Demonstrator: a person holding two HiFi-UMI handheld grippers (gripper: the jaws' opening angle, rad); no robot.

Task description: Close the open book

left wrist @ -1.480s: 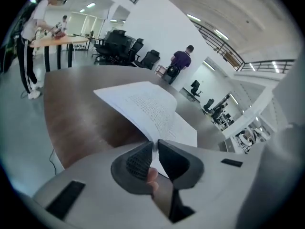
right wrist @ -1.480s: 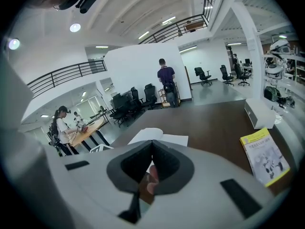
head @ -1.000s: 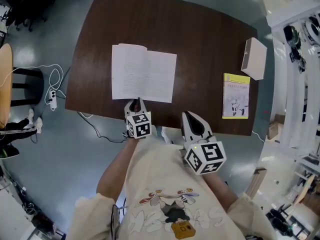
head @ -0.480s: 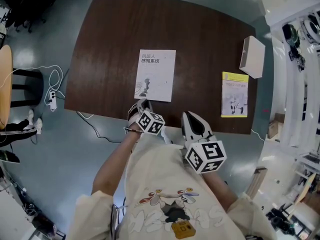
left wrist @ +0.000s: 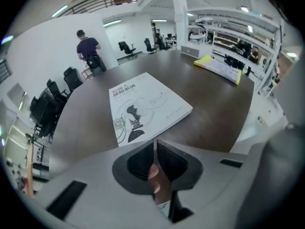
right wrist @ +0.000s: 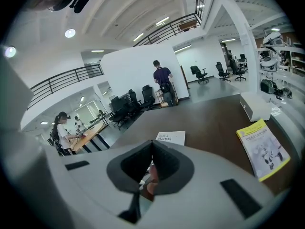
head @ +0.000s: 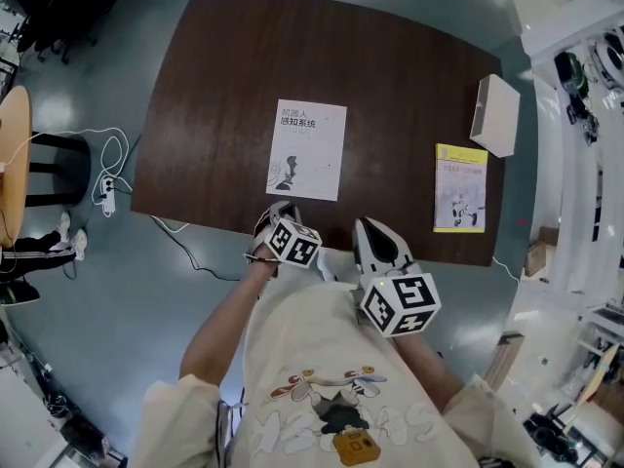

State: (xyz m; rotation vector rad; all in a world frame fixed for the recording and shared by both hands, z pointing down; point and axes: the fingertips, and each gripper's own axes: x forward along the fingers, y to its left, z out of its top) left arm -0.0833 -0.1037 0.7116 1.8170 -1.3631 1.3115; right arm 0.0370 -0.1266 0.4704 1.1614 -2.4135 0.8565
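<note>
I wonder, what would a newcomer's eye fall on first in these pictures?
The closed white book in the near middle of the dark brown table stands out first, with a yellow book and a white box toward its right end. At the near edge hover the left hand-held gripper, whose empty jaws have just been closing, and the right hand-held gripper.

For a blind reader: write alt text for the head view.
A closed white book lies on a dark table, a yellow book and white box to its right. At the near edge a person holds the left gripper, its empty jaws just closing, and the right gripper.
</note>
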